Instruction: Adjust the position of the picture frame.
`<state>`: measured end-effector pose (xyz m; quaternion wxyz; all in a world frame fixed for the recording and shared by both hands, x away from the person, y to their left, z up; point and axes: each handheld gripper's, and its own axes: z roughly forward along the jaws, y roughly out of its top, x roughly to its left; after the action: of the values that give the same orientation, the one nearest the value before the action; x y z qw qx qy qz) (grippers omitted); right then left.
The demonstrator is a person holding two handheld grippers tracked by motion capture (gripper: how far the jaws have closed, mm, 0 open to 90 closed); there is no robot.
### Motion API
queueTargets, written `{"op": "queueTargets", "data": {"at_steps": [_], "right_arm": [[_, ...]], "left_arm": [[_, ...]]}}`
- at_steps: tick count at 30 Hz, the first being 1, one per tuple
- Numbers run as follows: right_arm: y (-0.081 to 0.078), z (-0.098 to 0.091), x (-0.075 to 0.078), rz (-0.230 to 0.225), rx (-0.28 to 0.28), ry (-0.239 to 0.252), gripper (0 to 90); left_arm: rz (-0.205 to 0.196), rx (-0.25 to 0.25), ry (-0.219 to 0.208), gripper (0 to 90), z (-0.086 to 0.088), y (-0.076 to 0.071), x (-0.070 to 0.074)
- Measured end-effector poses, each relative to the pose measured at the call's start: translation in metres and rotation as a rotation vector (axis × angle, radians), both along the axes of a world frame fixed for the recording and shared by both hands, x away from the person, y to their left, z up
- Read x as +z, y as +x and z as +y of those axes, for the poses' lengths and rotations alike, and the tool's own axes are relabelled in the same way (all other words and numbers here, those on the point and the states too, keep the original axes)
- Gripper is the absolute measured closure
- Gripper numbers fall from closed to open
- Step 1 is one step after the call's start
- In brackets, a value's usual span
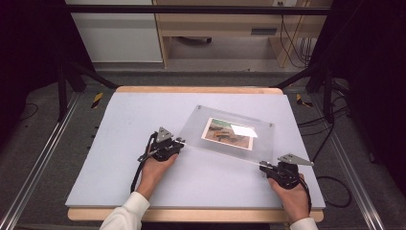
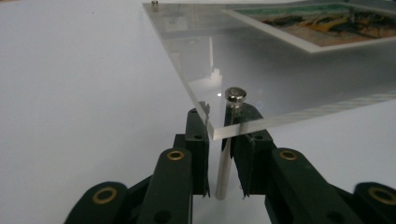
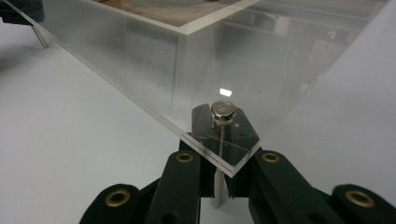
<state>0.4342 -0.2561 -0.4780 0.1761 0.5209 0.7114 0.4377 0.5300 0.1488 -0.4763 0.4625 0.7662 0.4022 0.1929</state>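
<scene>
Now one clear acrylic frame (image 1: 229, 132) holding one picture (image 1: 229, 131) sits raised over the counter (image 1: 119, 143), two grippers at its near corners: left gripper (image 1: 179, 142) and right gripper (image 1: 264, 167) each have fingers clamped on a metal standoff post (image 2: 225, 154).

A clear acrylic frame (image 1: 225, 134) with a colourful landscape print (image 1: 229, 132) sandwiched inside is seen right of the grey mat's centre. Its near edge is raised, apparently tilted. Metal standoffs (image 2: 235, 95) mark its corners, at about 7 and 4 o'clock.
</scene>
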Motion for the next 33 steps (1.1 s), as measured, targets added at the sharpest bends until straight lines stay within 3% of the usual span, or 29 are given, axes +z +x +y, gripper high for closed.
{"op": "queueTargets", "data": {"at_steps": [4, 8, 20, 25, 33], "right_arm": [[0.000, 0.000, 0.001, -0.003, 0.000, 0.004, 84.5], [0.000, -0.001, 0.002, -0.013, -0.004, 0.012, 84.5], [-0.001, -0.003, 0.002, -0.034, -0.023, 0.022, 77.6], [-0.001, -0.003, 0.003, -0.045, -0.027, 0.028, 79.4], [-0.001, -0.004, 0.010, -0.104, -0.037, 0.057, 84.0]], "left_arm": [[-0.014, 0.008, 0.003, 83.2, -0.003, -0.002, 0.001], [0.001, 0.023, -0.046, 83.8, -0.001, -0.001, 0.004], [0.013, 0.029, -0.052, 84.0, -0.002, 0.000, 0.011], [0.014, 0.022, -0.047, 84.1, -0.002, 0.000, 0.014], [0.004, 0.012, -0.046, 84.4, -0.003, 0.000, 0.020]]}}
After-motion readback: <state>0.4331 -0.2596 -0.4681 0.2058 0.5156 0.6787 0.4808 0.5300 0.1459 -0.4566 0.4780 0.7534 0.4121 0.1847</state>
